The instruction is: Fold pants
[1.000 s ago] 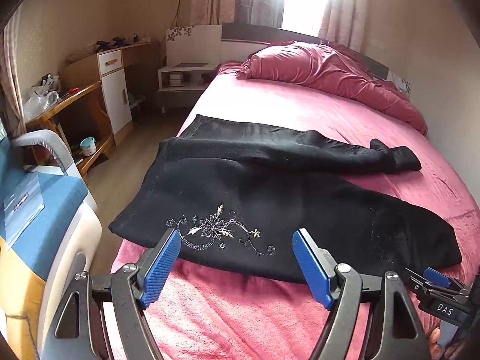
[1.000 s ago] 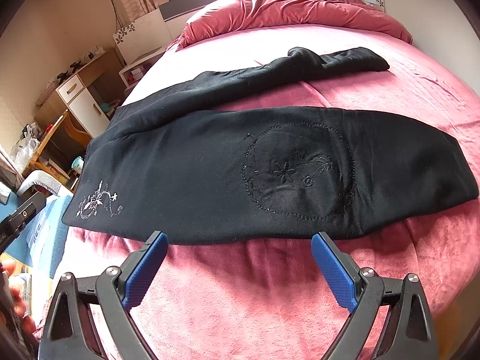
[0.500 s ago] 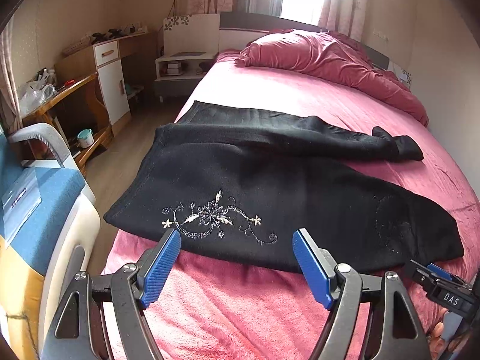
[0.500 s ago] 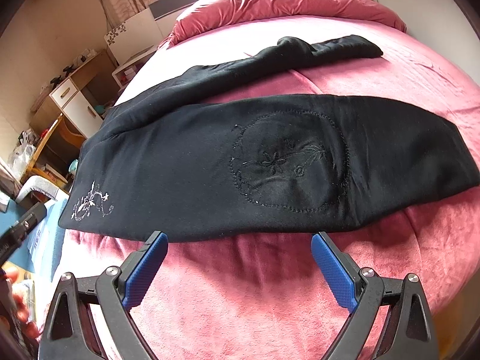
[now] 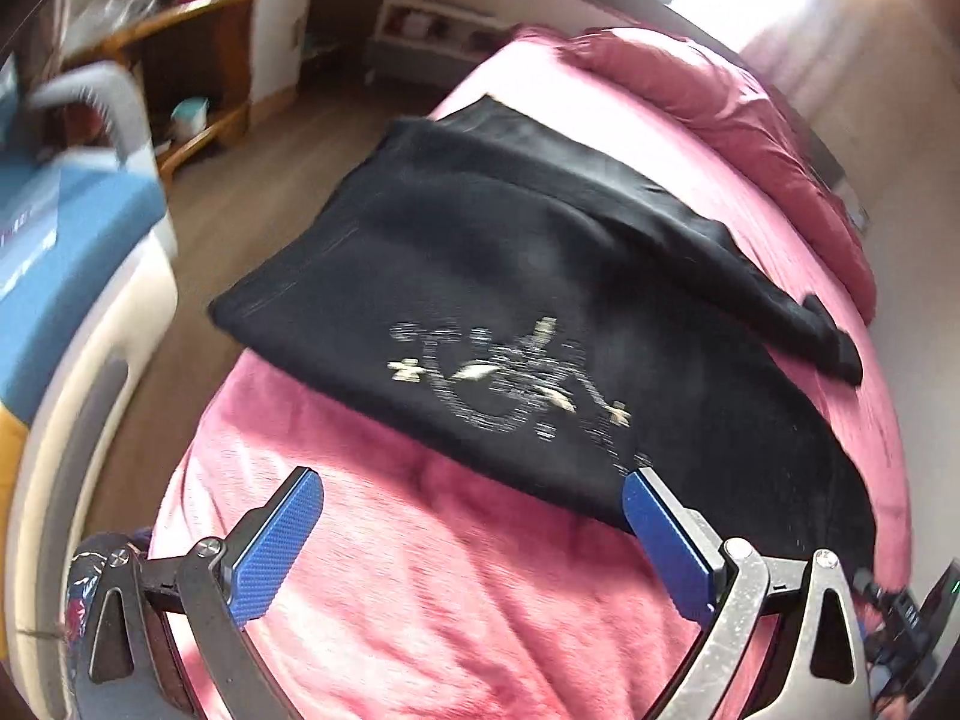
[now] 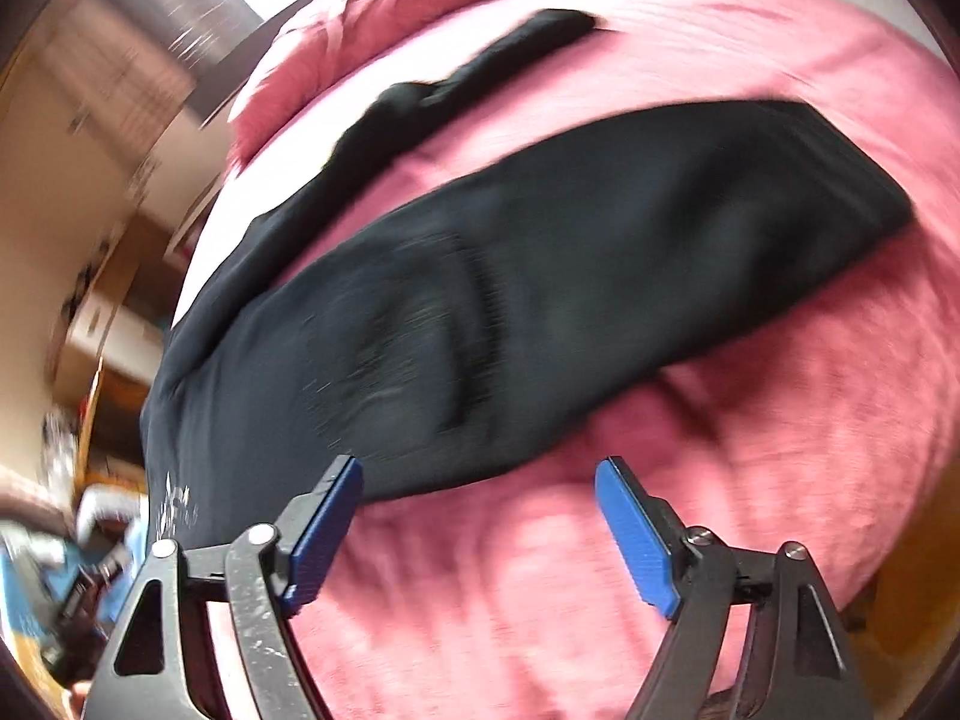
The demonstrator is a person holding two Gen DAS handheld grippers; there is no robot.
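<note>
1. The black pants (image 5: 540, 276) lie flat on the pink bed (image 5: 432, 588), with the two legs spread apart in a V shape. The near leg runs across the bed right in front of both grippers.
2. The waist end sits by the edge of the bed, and a white flower pattern (image 5: 516, 384) is sewn on the near leg there.
3. The far leg (image 6: 480, 78) lies well apart from the near one, so I think the legs must be put together first.
4. The left gripper (image 5: 468, 540) is spread wide and holds nothing. One blue pad is just at the near hem, below the flower pattern, and the other is over bare bed.
5. The right gripper (image 6: 480, 516) is also apart and empty, though its jaws have just been closing a little. Nothing sits between them yet but pink bed.
6. Both grippers point down at the near edge of the pants, likely so each can pinch that edge.
7. Both pictures are blurry, so small things are hard to tell.
</note>
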